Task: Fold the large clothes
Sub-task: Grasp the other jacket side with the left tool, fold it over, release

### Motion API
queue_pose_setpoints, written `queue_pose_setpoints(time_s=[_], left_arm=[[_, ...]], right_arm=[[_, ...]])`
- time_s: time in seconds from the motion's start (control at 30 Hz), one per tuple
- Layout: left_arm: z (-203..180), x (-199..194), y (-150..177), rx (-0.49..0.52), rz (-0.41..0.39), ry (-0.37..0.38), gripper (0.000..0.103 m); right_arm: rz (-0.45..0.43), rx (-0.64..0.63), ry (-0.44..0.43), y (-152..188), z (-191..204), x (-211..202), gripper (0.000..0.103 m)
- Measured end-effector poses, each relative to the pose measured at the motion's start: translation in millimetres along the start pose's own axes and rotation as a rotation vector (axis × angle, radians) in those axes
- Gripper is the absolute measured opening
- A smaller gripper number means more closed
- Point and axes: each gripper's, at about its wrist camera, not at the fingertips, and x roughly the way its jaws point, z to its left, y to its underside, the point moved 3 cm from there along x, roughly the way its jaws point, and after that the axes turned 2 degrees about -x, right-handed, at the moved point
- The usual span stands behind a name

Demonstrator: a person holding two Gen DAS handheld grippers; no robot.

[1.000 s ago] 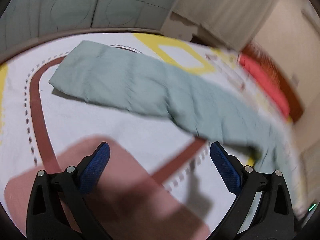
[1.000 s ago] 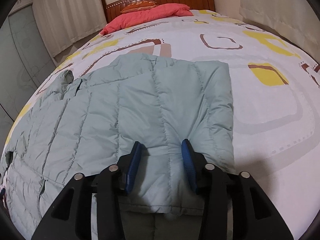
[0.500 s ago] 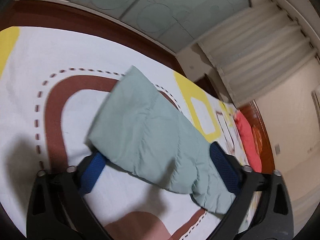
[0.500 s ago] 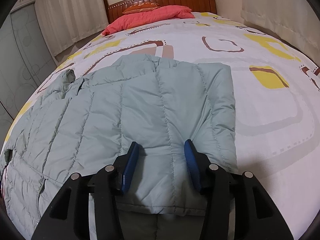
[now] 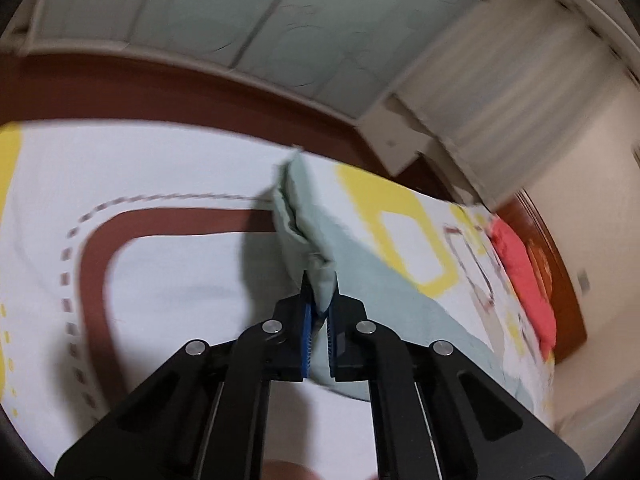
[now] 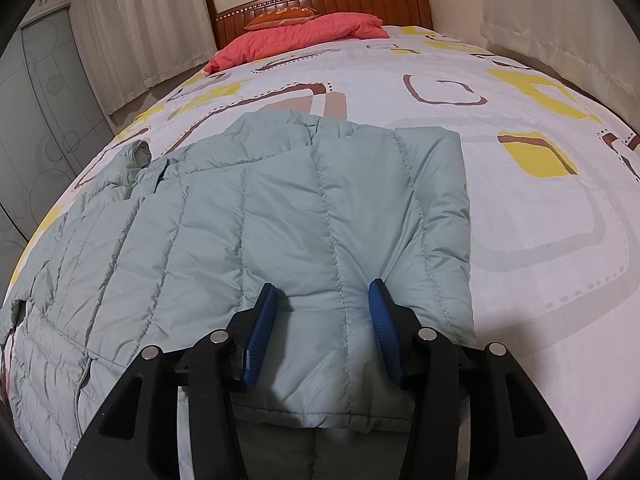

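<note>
The left gripper (image 5: 319, 312), wide apart a second ago, now pinches the jacket's sleeve (image 5: 308, 236) end, ready to fold it inward, while the right gripper (image 6: 322, 320) rests half-open on the jacket (image 6: 248, 224).

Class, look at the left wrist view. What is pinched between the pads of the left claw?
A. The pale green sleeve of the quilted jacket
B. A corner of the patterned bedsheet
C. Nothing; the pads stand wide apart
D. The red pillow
A: the left claw has its blue pads closed on the end of the pale green sleeve, which rises off the patterned bedsheet beyond the pads.
</note>
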Motion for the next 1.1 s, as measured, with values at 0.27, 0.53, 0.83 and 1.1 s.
queue_pose_setpoints(time_s=[0.27,0.53,0.83,1.1], left_arm=[[-140,-4,76,0.32,0.101,0.196,0.004],[-250,-1,185,0.533,0.259,0.338,0.004],[-311,-4,304,0.718,0.398,0.405,0.004],[-320,-1,344,0.812,0.451,0.407,0.016]], right_arm=[[-0.002,0.007,-0.007,-1,-1,-1,0.048],[-0.011,0.032,-0.029,-3,-1,0,0.048],[-0.017,0.056,-0.052,-3,-2,2,0.048],[-0.02,0.065,-0.063,-2,-5,1,0.049]])
